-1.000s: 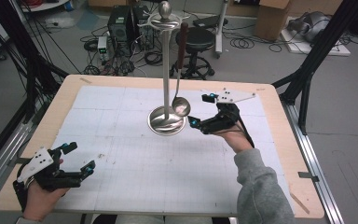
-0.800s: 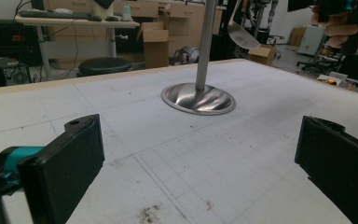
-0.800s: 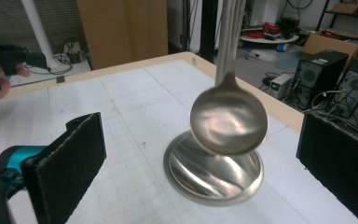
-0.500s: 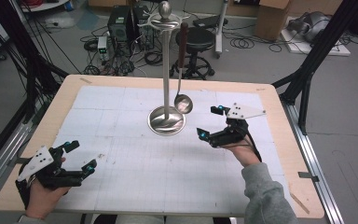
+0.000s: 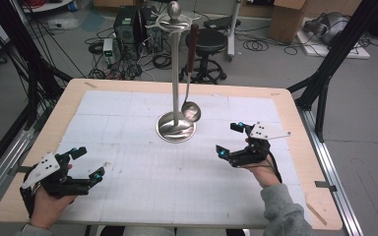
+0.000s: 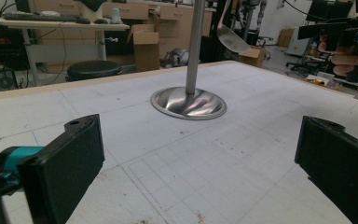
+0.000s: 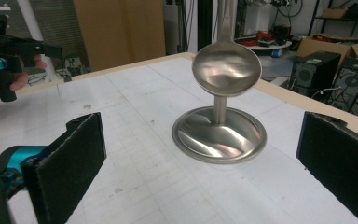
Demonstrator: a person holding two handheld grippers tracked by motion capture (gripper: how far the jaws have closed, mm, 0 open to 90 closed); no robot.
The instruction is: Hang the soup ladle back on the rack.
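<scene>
I am looking down on the counter [image 5: 128, 98], which is carrying a white gridded sheet. A steel utensil stand [image 5: 176, 127] is standing upright toward the far middle of it, on a round polished base. A ladle [image 5: 191, 110] is hanging from the ring at the top of the stand, with its dark handle above and its bowl dangling just over the base, beside the pole.

I am holding the right hand-held gripper [image 5: 232, 140] near the stand, on its right side and a little nearer to me; its jaws are standing wide apart and gripping nothing. Its own camera is showing the ladle bowl [image 7: 226, 69] in front of the pole, between the two black pads and well beyond them.

I am keeping the left hand-held gripper [image 5: 89, 163] low at the near left corner of the counter, well apart from the stand. Its jaws are also spread, with nothing between them. Its camera is facing the stand base [image 6: 188, 102] across the bare sheet.
</scene>
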